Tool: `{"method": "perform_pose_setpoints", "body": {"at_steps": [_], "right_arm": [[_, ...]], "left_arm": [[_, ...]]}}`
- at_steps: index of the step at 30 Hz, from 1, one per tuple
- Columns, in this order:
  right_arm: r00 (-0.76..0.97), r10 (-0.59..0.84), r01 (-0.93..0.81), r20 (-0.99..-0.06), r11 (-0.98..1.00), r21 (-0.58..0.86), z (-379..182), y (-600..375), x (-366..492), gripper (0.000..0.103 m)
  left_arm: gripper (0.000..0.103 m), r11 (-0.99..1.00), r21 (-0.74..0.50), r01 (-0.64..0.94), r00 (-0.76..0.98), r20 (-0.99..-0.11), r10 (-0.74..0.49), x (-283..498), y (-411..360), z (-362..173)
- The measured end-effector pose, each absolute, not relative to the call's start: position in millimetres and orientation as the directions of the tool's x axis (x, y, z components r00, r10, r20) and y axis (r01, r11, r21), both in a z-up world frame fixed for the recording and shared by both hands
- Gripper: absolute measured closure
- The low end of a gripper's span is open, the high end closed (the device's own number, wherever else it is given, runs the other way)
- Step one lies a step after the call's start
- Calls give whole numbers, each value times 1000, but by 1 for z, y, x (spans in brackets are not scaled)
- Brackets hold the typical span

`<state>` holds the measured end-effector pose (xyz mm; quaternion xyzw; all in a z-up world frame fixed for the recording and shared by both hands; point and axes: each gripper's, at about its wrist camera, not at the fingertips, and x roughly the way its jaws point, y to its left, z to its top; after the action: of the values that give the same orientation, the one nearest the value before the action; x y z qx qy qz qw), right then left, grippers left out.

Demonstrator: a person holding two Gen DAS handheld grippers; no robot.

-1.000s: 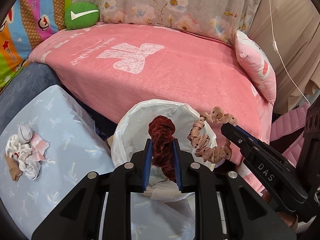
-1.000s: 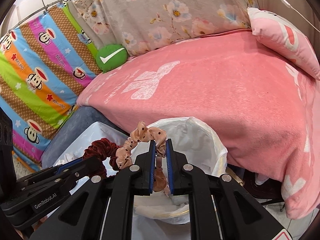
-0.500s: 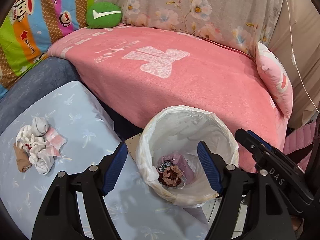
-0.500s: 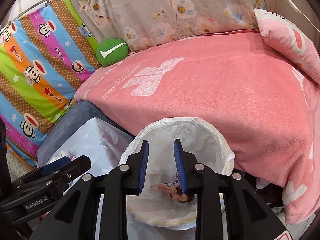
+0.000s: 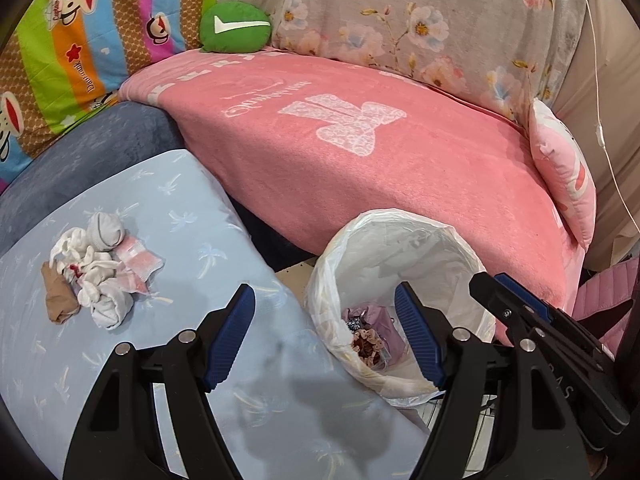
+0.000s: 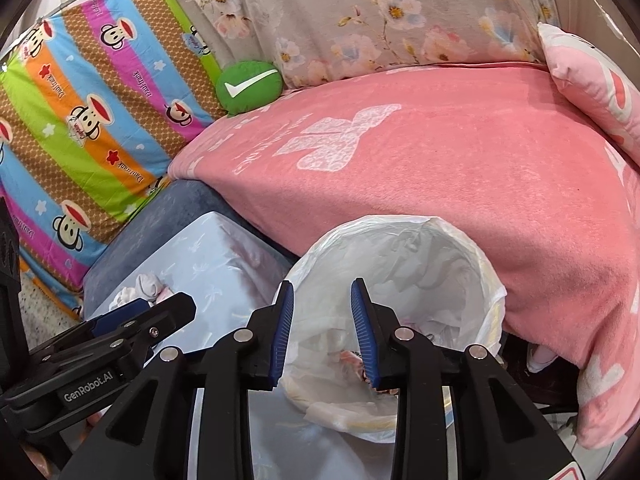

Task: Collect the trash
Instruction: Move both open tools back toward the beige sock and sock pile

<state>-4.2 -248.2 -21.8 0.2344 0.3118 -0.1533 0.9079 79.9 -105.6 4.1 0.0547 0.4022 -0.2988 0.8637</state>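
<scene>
A bin with a white plastic liner [image 5: 404, 240] [image 6: 404, 240] stands between a light blue table and a pink-covered bed. Scrunchies [image 5: 366, 344] lie at its bottom among purple trash. My left gripper [image 5: 324, 332] is wide open and empty, over the bin's left rim and the table edge. My right gripper [image 6: 322, 328] is open and empty above the bin's near rim. A pile of white and pink socks with a brown one [image 5: 96, 268] lies on the table, to the left; part of the pile also shows in the right wrist view [image 6: 140, 290].
The light blue table [image 5: 200, 240] fills the lower left. The pink blanket [image 5: 380, 160] covers the bed behind the bin, with a green check-mark cushion [image 5: 234, 26] and a pink pillow [image 5: 564, 176]. A striped cartoon sheet [image 6: 80, 120] hangs at left.
Both grippers opened and dropped the dark red and the beige scrunchie into the bin. The left gripper has since swung left, toward the table.
</scene>
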Motion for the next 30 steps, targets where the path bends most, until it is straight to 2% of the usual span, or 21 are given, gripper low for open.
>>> {"method": "perform_pose_setpoints", "body": {"at_steps": [15, 30], "right_arm": [[766, -75, 330, -638, 898, 290, -11, -185, 20, 64], [748, -5, 229, -663, 941, 251, -13, -114, 57, 56]], "left_arm": [[33, 880, -191, 434, 543, -724, -425, 99, -35, -1], [26, 938, -218, 268, 581, -740, -338, 122, 45, -17]]}}
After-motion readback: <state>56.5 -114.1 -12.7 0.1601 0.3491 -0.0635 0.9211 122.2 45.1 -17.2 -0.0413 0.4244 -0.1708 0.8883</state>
